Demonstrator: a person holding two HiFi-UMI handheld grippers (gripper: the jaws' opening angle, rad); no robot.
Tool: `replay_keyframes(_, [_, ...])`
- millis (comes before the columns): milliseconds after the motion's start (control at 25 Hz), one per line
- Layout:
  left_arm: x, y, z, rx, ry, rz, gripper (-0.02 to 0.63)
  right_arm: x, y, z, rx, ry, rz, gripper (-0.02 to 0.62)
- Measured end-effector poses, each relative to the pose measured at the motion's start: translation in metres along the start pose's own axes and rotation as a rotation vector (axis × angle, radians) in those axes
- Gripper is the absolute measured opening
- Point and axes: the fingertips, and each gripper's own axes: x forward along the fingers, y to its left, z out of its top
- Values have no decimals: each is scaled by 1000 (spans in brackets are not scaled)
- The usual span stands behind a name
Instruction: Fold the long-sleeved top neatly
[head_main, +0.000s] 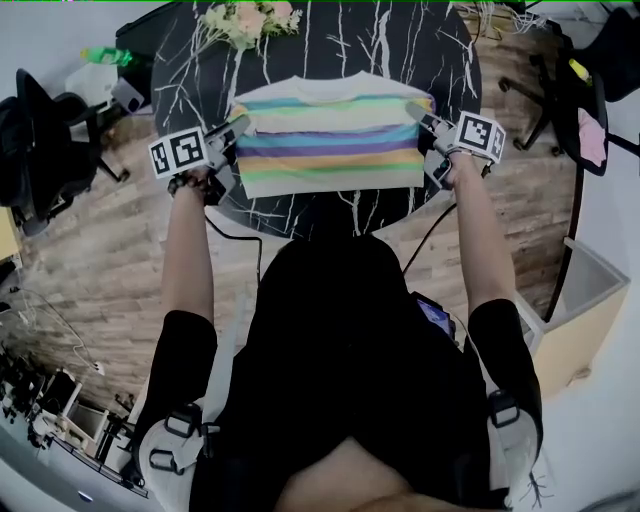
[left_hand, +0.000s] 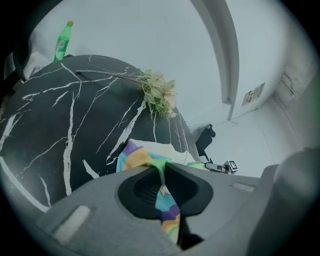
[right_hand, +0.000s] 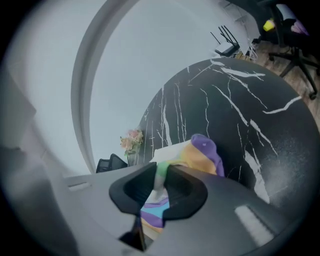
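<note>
The striped long-sleeved top (head_main: 330, 145) lies folded into a rectangle on the black marble table (head_main: 340, 45), with white, teal, purple, orange and green bands. My left gripper (head_main: 240, 127) is at its left edge and is shut on a fold of the cloth (left_hand: 150, 160), which runs between the jaws. My right gripper (head_main: 415, 110) is at the top's right edge. In the right gripper view the cloth (right_hand: 202, 155) bunches up ahead of my right gripper (right_hand: 162, 175) and a strip of it is pinched in the narrow gap between the jaws.
A bunch of pale flowers (head_main: 250, 20) lies at the table's far edge, behind the top. A green bottle (head_main: 105, 57) stands off the table at the far left. Office chairs stand at the left (head_main: 40, 140) and at the right (head_main: 580, 90). The person's body hides the table's near edge.
</note>
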Motion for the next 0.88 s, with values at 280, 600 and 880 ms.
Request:
replay_keyframes(280, [10, 3, 12, -271, -66, -91, 71, 6, -13, 20, 369, -62, 70, 126])
replay_keyframes(600, [6, 10, 24, -349, -147, -140, 80, 12, -25, 30, 467, -82, 64, 149])
replay_keyframes(880, [-11, 18, 29, -346, -198, -115, 192, 6, -21, 40, 476, -135, 64, 224])
